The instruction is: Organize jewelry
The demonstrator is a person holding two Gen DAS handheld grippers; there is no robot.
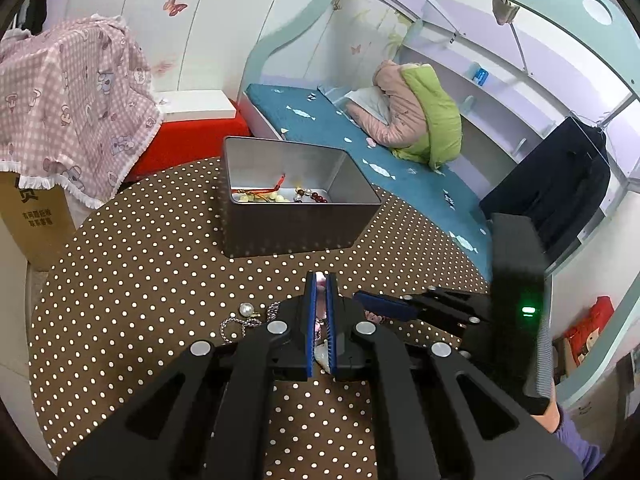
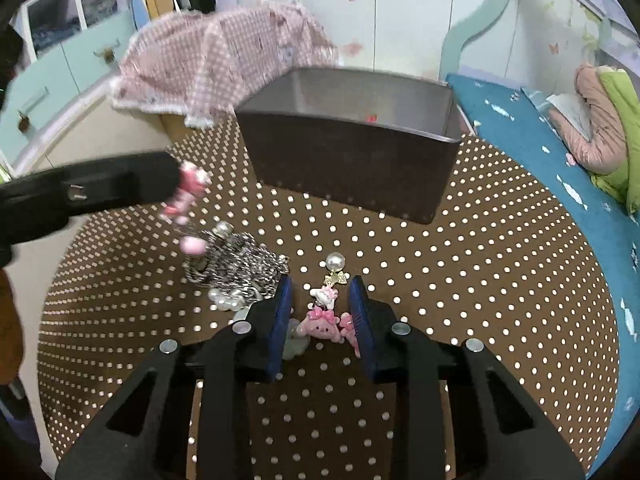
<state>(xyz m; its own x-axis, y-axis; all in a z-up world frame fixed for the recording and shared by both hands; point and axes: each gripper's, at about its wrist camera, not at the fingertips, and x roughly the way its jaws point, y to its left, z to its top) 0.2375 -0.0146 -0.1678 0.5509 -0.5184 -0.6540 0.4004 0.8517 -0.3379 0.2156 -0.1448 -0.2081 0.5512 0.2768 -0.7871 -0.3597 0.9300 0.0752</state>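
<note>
Polka-dot table [image 2: 480,280] holds one tin box [image 2: 352,160]; left fingers [image 1: 320,280] clamp one pink charm [image 2: 188,188], right fingers [image 2: 324,292] parted.

White butterfly-stickered wardrobe [image 1: 192,32] stands beside a teal-framed bunk bed [image 1: 360,140] with blue bedding.

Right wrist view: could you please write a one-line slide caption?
Right tongs straddle a pink pig charm on the dotted table, before the tin.
</note>
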